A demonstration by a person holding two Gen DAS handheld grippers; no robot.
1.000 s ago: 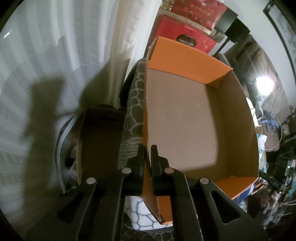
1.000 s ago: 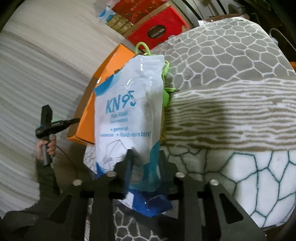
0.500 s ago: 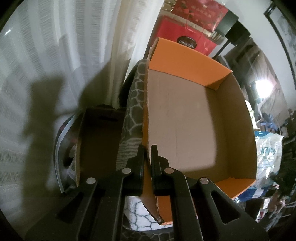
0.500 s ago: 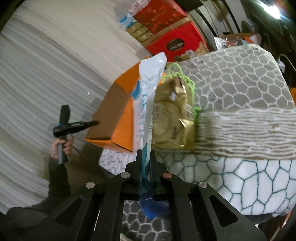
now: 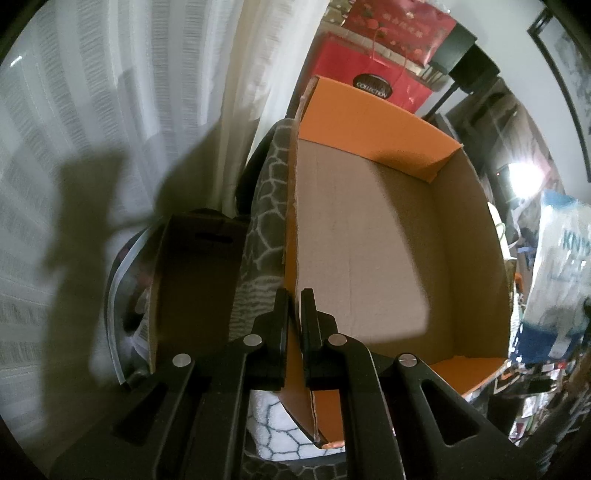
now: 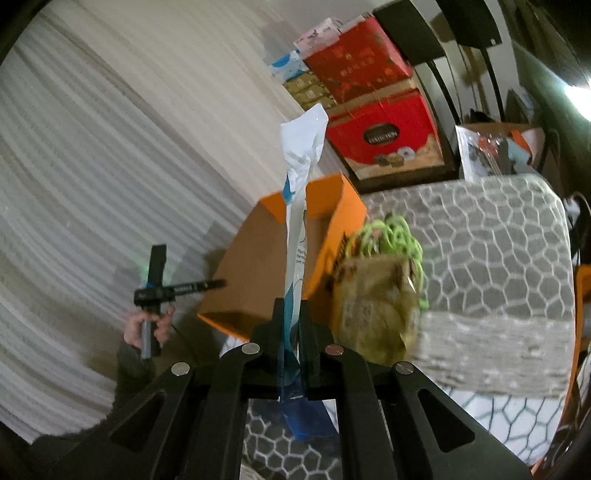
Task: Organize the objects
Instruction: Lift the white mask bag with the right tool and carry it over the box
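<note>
1. Right tongs (image 6: 291, 314) pinch a thin, glossy white-and-blue mask packet (image 6: 299, 206), edge-on, long axis upright, above the patterned blanket (image 6: 491, 266)
2. Left tongs (image 5: 294, 314) clamp the orange cardboard box (image 5: 373, 240) wall
3. A crinkly gold bag (image 6: 373, 306) lies beside the box

curtain (image 5: 122, 110): white, ribbed, shadowed | red gift boxes (image 6: 384, 140): stacked by curtain | blanket (image 6: 491, 258): grey-white hexagon pattern | bright lamp (image 5: 522, 181): far right | dark chair (image 6: 439, 33): behind boxes
</note>
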